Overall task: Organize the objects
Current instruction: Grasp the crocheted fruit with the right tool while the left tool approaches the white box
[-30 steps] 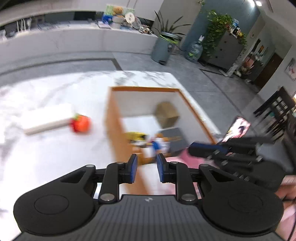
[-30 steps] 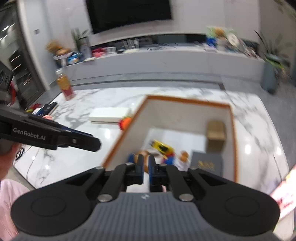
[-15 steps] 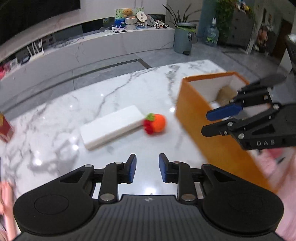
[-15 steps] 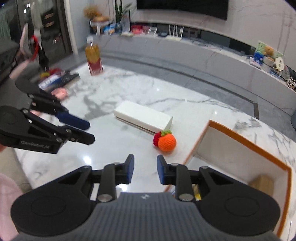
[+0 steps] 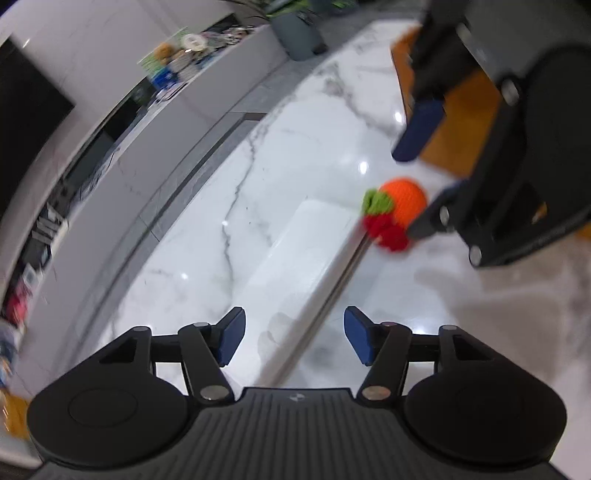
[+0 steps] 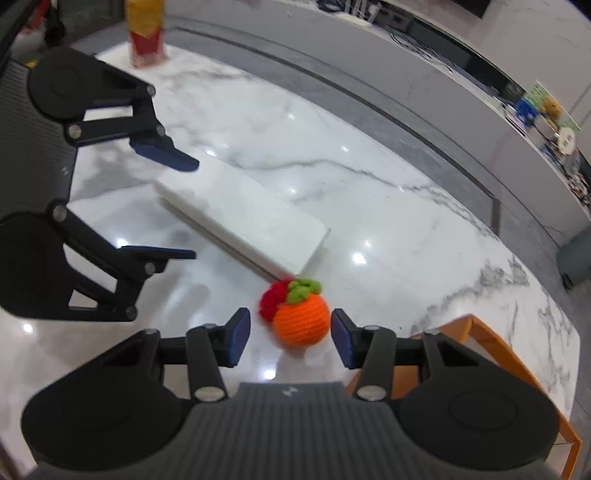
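The crocheted orange fruit (image 6: pixel 302 320), with its green leaves and red tuft, lies on the marble table (image 6: pixel 258 122), just off the near end of the long white box (image 6: pixel 242 218), and it sits between the pads of your right gripper (image 6: pixel 290 338). Those jaws are opening and neither pad presses on the fruit; a gap shows on each side of it. The white box lies flat toward the middle of the table, and your left gripper (image 5: pixel 293 341) hangs over its other end, its jaws opening too, with the end of the box in view between the pads and nothing clamped. From the left wrist view your right gripper reaches in from the upper right, with one blue pad beyond the fruit and the other finger at its near side. The orange-walled box (image 6: pixel 491 347) stands at the table's edge just beside the fruit. A bottle with a red label (image 6: pixel 145 33) stands near the far corner of the table.
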{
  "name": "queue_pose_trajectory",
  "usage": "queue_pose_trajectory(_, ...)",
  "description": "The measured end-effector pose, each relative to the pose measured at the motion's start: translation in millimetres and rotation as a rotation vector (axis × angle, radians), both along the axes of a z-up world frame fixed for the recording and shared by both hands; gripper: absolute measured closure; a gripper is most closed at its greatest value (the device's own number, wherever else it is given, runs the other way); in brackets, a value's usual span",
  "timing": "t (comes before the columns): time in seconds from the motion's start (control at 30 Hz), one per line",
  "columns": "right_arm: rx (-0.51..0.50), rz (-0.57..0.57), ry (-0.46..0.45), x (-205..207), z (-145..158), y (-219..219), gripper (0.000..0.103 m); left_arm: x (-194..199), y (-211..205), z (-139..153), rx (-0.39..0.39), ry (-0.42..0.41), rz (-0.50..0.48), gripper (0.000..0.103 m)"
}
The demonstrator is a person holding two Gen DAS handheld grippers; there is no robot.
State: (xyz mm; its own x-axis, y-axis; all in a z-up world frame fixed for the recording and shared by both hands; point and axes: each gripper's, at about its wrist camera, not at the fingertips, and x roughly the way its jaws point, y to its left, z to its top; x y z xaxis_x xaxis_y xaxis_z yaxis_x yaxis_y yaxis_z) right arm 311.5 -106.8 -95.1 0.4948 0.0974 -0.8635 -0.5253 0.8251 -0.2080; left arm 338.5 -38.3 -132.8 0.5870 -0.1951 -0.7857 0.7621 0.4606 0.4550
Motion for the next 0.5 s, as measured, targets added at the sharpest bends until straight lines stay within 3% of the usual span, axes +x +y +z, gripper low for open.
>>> queue_pose_trajectory(0.1, 0.001, -0.053, 0.055, 17, -8, 2, 0.052, 16, 0, -9, 0.022, 0.0, -0.031, 0.026)
queue_pose_trajectory(0.17, 0.022, -0.096, 0.101, 26, -11, -2, 0.046, 28, 0, -8, 0.001, 0.038, -0.049, 0.021)
queue_pose_trajectory(0.27, 0.026, -0.122, 0.164, 36, -16, -2, 0.047, 44, -4, -8, -0.009, 0.076, -0.065, 0.015)
queue_pose_trajectory(0.4, 0.057, -0.141, 0.23, 51, -22, -3, 0.047, 64, -10, -13, -0.015, 0.183, -0.094, 0.014)
queue_pose_trajectory(0.5, 0.07, -0.144, 0.262, 57, -25, -3, 0.048, 69, -14, -17, -0.011, 0.217, -0.113, 0.012)
